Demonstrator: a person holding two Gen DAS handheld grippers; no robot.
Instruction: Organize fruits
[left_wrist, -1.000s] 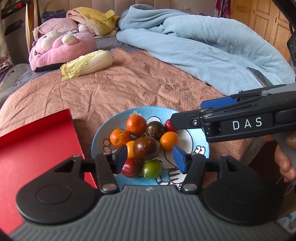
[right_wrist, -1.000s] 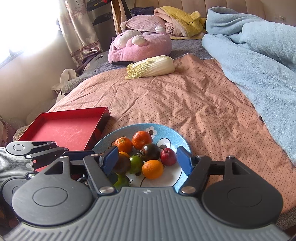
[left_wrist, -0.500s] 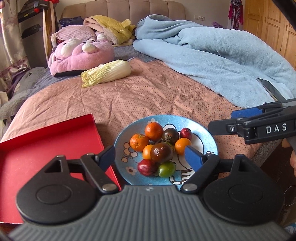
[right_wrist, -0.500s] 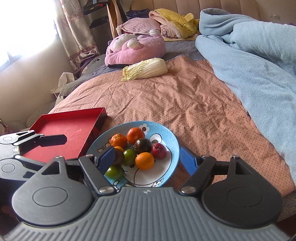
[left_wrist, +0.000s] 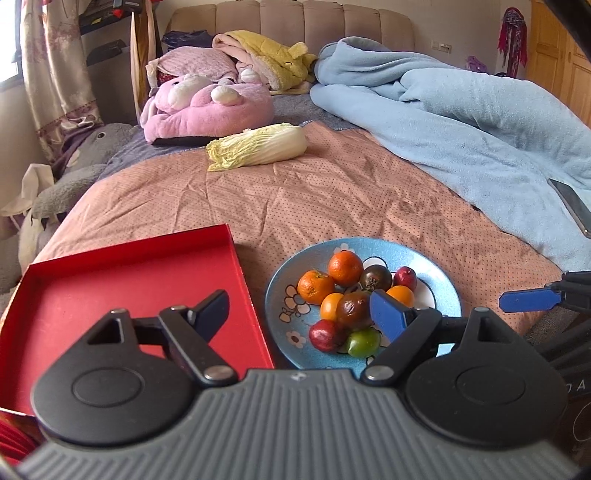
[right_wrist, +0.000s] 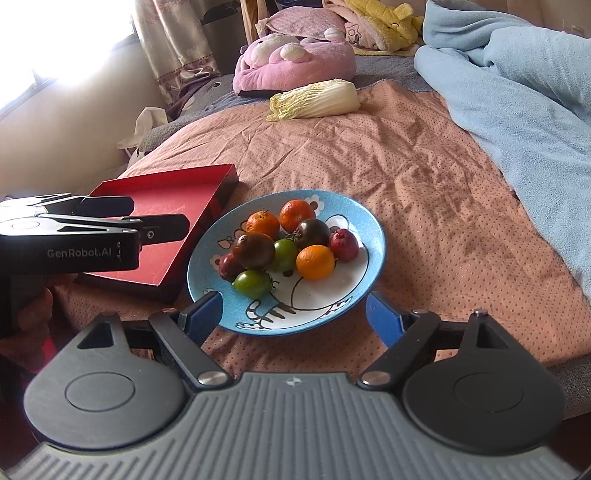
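I am working over the bed (left_wrist: 332, 192), whose dotted pink cover carries everything relevant; a blue blanket (left_wrist: 461, 122) is bunched along its right side and a head of napa cabbage (left_wrist: 258, 147) lies further up, well apart from the work area. The red tray (left_wrist: 129, 280) sits at the near left edge of the bed, and I see only bare red floor wherever it is visible in either view; the left gripper hides part of it. Just beside the tray, on its right, is the blue plate (right_wrist: 354, 295), which holds all the fruits (right_wrist: 284, 243) I can see: three or four orange ones, two dark brown-purple ones, two green ones and two small red ones, bunched together and touching toward the plate's far left half. No fruit lies loose on the bed cover. My judgement is that this arrangement fits two stages equally: the fruits gathered on the plate as the wanted result, or the fruits waiting there to be sorted across into the tray. The pictures do not settle which. The left gripper (left_wrist: 299, 314) hangs above the tray's right edge with its fingers wide apart and nothing between them. The right gripper (right_wrist: 291, 317) hovers at the plate's near rim, fingers likewise spread wide and holding nothing.
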